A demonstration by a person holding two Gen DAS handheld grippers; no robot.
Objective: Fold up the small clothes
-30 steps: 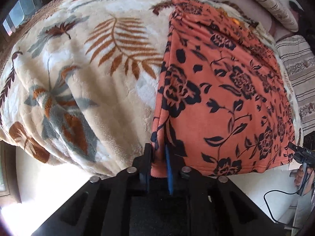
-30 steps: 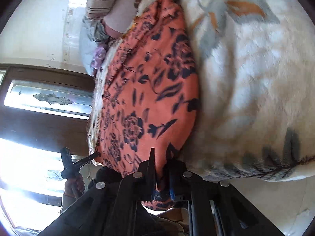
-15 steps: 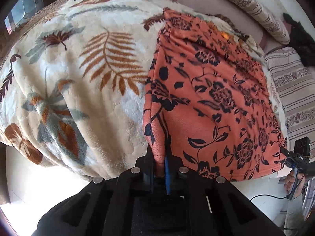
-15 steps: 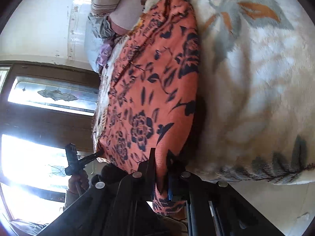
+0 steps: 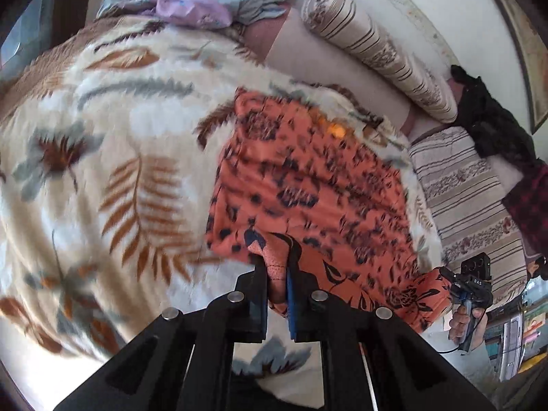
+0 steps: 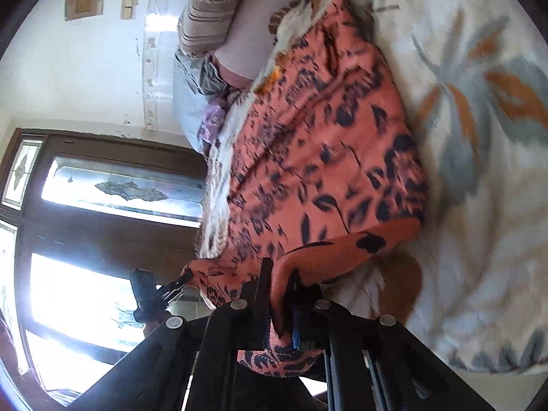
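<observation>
An orange garment with a dark floral print (image 5: 308, 185) lies spread on a cream leaf-patterned blanket (image 5: 102, 171). My left gripper (image 5: 275, 267) is shut on the garment's near left corner and holds it lifted off the bed. My right gripper (image 6: 279, 274) is shut on the near right corner of the same garment (image 6: 318, 157), also lifted. The near hem hangs between the two grippers and curls over the cloth. The right gripper also shows in the left wrist view (image 5: 471, 291), and the left gripper in the right wrist view (image 6: 150, 294).
Striped bolster pillows (image 5: 376, 51) and a striped cushion (image 5: 469, 198) lie at the far side of the bed. Blue and purple cloths (image 5: 191, 3) sit at the back, dark clothes (image 5: 493, 126) at the right. A wooden window frame (image 6: 102, 178) stands beside the bed.
Both grippers have lifted the garment's near corners and carried them forward over the bed; the near hem now folds over the rest of the garment.
</observation>
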